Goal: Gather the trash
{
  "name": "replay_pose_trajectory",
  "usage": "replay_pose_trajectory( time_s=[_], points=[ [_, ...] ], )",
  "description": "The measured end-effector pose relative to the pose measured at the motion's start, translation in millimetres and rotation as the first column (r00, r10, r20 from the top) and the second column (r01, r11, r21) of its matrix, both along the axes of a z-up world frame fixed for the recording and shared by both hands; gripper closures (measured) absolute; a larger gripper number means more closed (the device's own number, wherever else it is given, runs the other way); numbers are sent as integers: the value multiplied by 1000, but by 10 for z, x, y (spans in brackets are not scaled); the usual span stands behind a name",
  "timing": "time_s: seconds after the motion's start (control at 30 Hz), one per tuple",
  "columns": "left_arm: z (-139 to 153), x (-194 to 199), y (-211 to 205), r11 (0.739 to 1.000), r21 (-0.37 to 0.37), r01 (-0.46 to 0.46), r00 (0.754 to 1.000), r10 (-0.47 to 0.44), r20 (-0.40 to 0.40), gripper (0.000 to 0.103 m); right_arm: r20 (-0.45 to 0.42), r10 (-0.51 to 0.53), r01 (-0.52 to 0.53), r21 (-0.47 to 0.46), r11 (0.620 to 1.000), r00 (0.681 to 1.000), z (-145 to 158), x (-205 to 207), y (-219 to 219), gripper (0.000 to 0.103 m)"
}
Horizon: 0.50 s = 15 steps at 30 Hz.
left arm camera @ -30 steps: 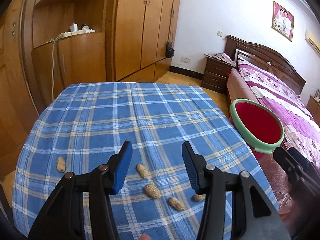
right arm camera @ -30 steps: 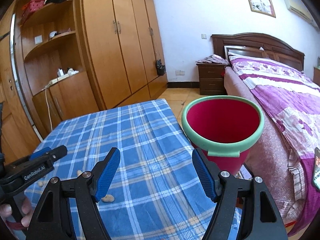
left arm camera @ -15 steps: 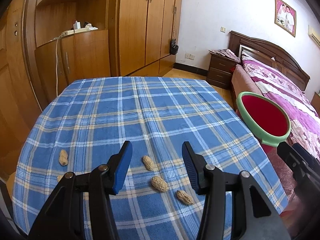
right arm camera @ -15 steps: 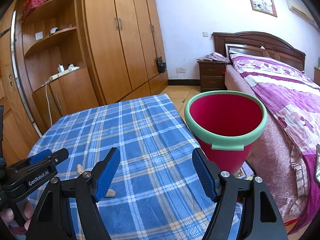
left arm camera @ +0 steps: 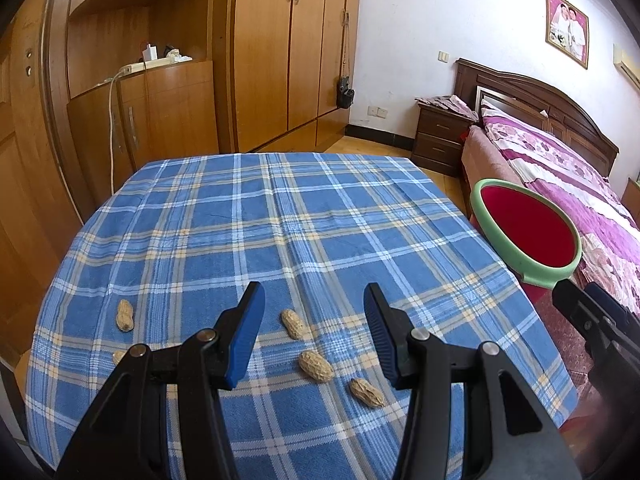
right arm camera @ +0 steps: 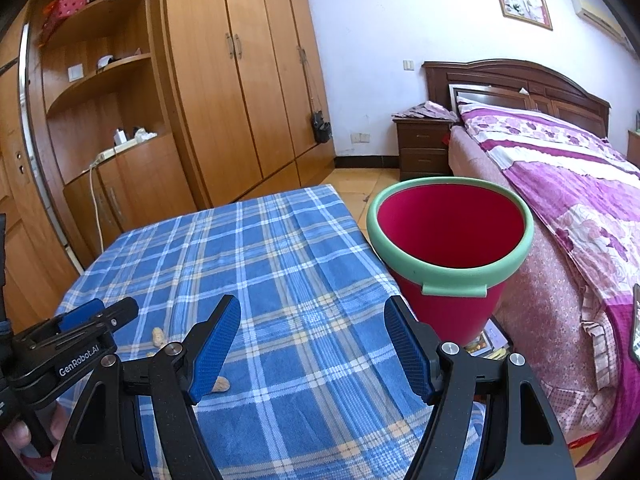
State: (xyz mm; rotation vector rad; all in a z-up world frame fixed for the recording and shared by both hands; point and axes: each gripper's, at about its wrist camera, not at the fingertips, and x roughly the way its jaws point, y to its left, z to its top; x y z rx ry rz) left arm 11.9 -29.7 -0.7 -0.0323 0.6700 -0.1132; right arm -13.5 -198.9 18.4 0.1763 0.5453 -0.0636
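Peanuts lie scattered on the table point(left arm camera: 280, 216); our left tongs point(left arm camera: 314, 320) and right tongs point(right arm camera: 312, 334) gape, empty. The nearest peanut point(left arm camera: 294, 324), light and brittle, wants a gentle pinch across its waist.

Peanuts point(left arm camera: 316, 365) lie scattered on the table point(left arm camera: 280, 216) below my tongs; the bucket point(right arm camera: 450, 258) stands just off its right edge, bed point(right arm camera: 580, 184) behind.

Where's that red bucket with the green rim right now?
The red bucket stands just off the right edge of the blue checked table, between it and the purple bed, ahead of the right gripper.
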Motion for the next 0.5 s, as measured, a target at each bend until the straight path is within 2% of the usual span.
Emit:
replay_pose_trajectory(
  time_s=[0.5],
  points=[
    [-20, -1, 10, 1000, 2, 0, 1000, 0, -8, 51, -5, 0, 0, 2, 1000, 1000, -14, -5, -12, 28]
  ],
)
